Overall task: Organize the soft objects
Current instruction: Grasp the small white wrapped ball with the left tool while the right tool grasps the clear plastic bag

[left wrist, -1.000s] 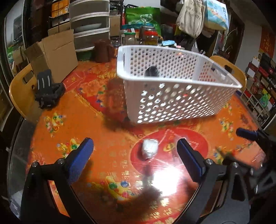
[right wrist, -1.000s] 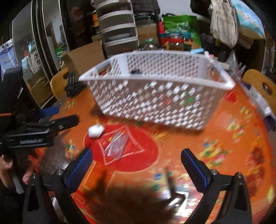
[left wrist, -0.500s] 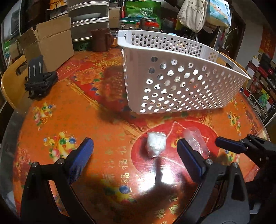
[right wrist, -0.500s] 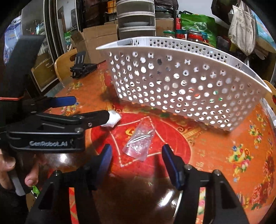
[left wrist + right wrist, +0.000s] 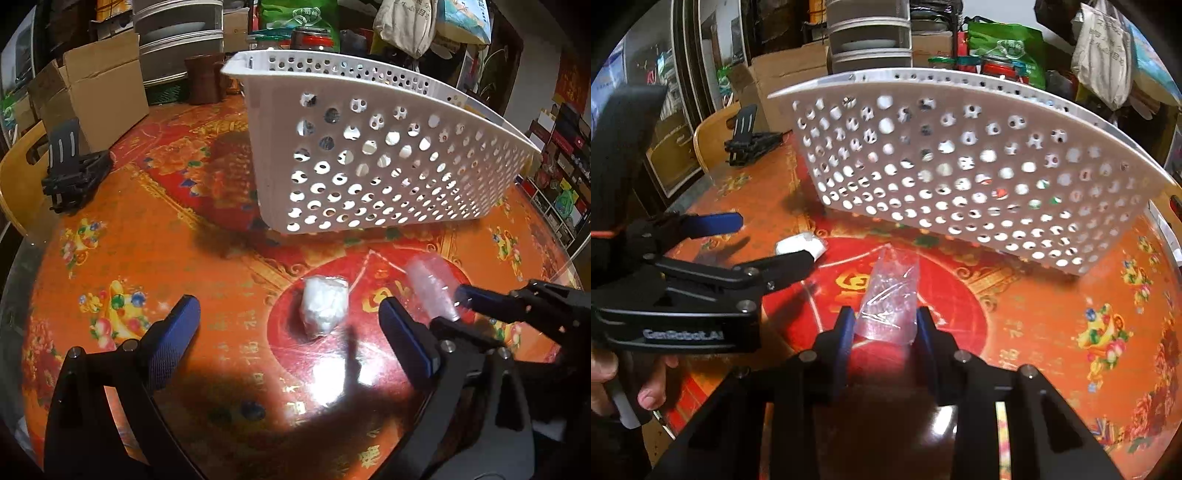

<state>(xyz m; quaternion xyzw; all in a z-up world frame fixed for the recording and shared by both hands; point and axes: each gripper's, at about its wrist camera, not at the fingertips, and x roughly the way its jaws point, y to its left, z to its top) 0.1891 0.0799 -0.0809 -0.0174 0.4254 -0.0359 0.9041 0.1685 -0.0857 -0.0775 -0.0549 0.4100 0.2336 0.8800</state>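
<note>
Clear plastic bag (image 5: 890,295) between closing right gripper (image 5: 885,328) fingers (image 5: 845,332).

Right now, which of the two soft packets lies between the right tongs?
The clear plastic bag, transparent and crinkled; the white wad sits apart, ahead of the open left tongs.

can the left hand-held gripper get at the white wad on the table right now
Probably yes: the left hand-held gripper is open with the white wad between its fingers, nothing in between.

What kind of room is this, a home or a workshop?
Most likely a lived-in home dining or storage corner: a round table with a festive red cloth, cardboard boxes, food jars and hanging bags crowded behind.
</note>
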